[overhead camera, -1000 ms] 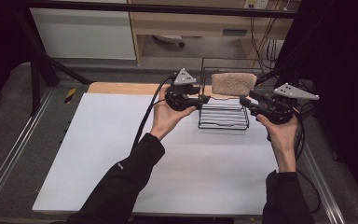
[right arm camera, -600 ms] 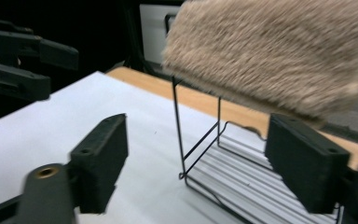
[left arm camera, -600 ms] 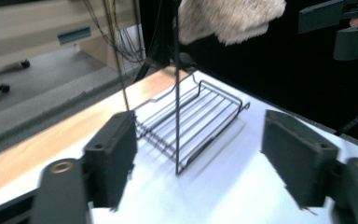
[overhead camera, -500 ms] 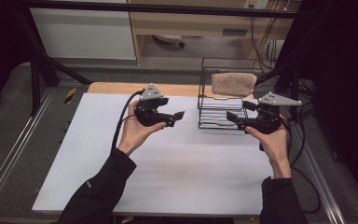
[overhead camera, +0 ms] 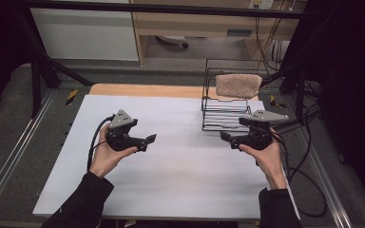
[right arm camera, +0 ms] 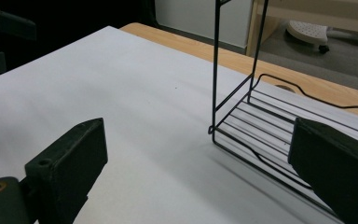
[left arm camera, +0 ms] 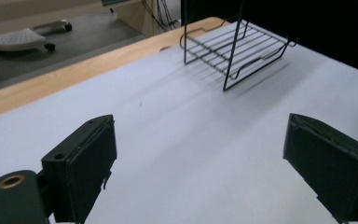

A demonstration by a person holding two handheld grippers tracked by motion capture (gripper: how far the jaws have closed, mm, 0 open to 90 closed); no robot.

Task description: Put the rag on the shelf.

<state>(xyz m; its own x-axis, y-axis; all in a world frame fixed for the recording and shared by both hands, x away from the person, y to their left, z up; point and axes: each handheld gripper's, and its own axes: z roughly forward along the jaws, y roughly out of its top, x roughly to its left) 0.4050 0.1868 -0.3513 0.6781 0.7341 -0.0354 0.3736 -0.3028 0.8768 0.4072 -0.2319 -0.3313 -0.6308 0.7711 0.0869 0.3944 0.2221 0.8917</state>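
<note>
Towel hangs over the top bar of the black wire rack, which stands at the far right of the white table, close to the strip of bare wood along the far edge. Both grippers are held above the table with nothing between their jaws, and both pairs of jaws have just been opening and now stand wide apart.

In the high view the left gripper is over the left middle of the table, well apart from the rack, pointing toward the right. The right gripper is just in front of the rack's near edge, pointing left, so the two face each other across a wide bare stretch of white surface.

Seen from the left gripper view, the rack's lower shelf lies far ahead near the wooden edge. In the right gripper view the rack's near corner post stands between the jaws but farther off, untouched.
</note>
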